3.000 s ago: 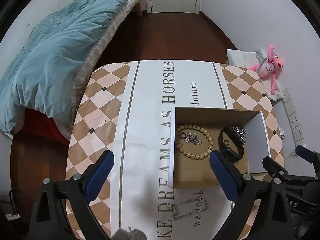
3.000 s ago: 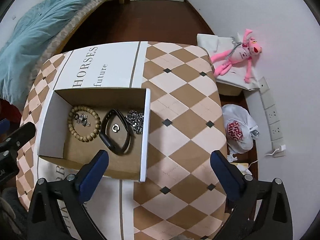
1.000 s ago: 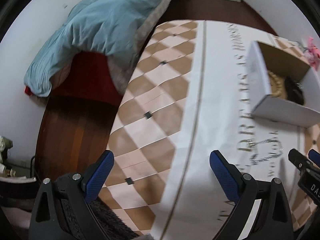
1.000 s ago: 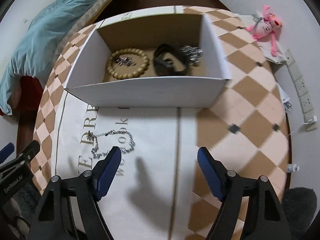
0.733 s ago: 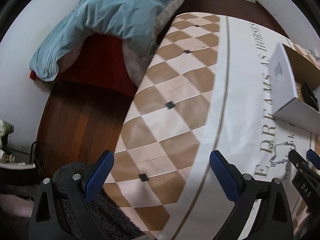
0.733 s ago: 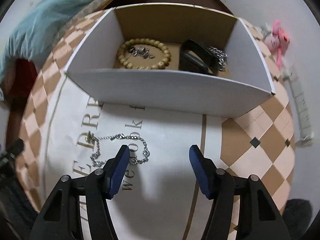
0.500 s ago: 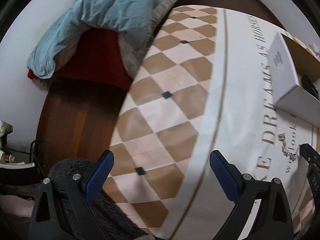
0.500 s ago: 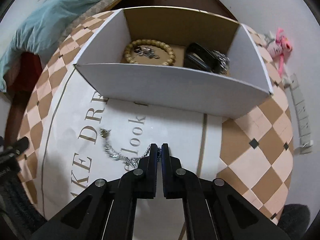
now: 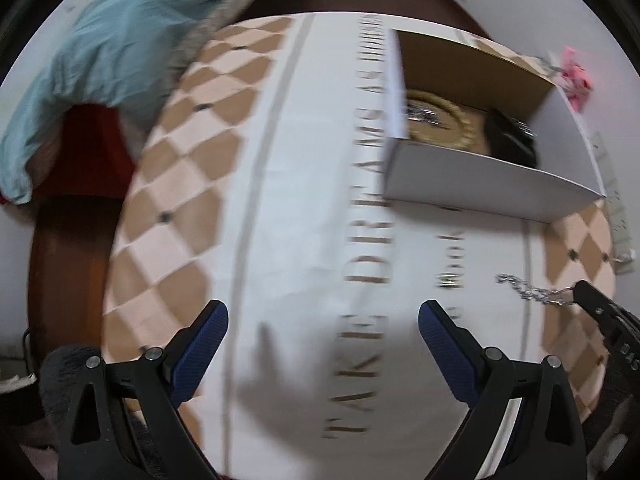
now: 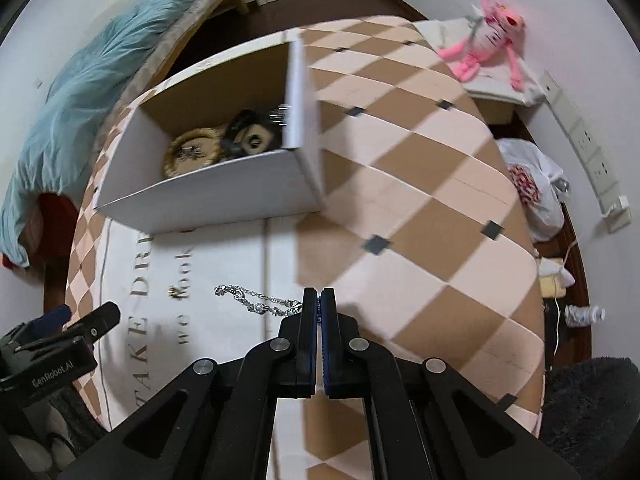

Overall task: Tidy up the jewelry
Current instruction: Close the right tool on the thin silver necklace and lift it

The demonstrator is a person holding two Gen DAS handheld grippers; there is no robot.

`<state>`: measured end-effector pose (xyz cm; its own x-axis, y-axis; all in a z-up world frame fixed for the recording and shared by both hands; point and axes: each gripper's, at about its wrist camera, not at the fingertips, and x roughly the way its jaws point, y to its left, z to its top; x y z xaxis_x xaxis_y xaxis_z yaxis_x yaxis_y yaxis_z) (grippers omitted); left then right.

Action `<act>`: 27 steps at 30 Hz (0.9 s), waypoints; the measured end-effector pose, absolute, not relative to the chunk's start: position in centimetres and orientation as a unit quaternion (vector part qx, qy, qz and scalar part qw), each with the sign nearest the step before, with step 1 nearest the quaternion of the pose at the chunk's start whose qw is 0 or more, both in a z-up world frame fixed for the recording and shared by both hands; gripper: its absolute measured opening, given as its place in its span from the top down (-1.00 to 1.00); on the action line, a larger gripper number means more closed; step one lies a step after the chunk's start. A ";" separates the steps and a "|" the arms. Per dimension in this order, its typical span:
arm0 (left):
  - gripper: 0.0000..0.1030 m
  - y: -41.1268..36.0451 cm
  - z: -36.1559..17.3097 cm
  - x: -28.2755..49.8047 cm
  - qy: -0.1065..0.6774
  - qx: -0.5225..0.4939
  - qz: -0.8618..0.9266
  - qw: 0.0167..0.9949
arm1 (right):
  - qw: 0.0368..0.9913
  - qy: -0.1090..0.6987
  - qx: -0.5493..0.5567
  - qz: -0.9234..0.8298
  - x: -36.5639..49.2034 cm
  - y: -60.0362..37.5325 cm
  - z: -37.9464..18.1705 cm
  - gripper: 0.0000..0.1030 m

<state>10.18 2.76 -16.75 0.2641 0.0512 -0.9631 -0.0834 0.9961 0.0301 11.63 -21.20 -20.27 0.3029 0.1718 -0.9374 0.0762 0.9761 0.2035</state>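
Chain (image 10: 256, 300) hangs from our right claw (image 10: 319, 300), whose jaws are pressed together on one end of it; the rest trails out toward nine o'clock, long axis running sideways, over the printed white strip of the bench (image 10: 420, 184). We cannot tell whether the free end touches the cloth or floats just above it. From our left wrist view the same chain (image 9: 528, 290) shows at about three o'clock, well off to the side, so the right claw is the one placed to carry it. Our left claw (image 9: 322, 322) is spread wide and holds nothing.

Box (image 10: 208, 200) sits at about eleven o'clock from the right claw, well apart, its white wall nearest us. We judge the next move is up, forward-left, over that wall. Inside lie a bead ring (image 10: 192, 152), wooden-looking and round, and a dark band (image 10: 250, 136) beside it, with something silvery behind.

Fine metal links, limp and slippery: we expect swing, and a snag on the cardboard rim if carried low.
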 end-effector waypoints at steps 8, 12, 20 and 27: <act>-0.81 -1.1 -17.6 11.2 0.598 0.024 -0.014 0.801 | 0.794 0.596 0.120 0.014 11.6 -22.4 -21.5 0.97; -0.58 -2.6 -17.9 11.7 0.598 0.036 -0.028 0.800 | 0.791 0.598 0.127 0.008 11.5 -22.9 -21.9 0.97; 0.63 -3.5 -18.9 11.9 0.605 0.034 -0.053 0.793 | 0.789 0.600 0.132 -0.001 11.7 -23.6 -22.1 0.97; 0.94 -3.7 -18.7 11.6 0.598 0.031 -0.060 0.798 | 0.790 0.598 0.135 0.004 11.8 -23.8 -21.8 0.97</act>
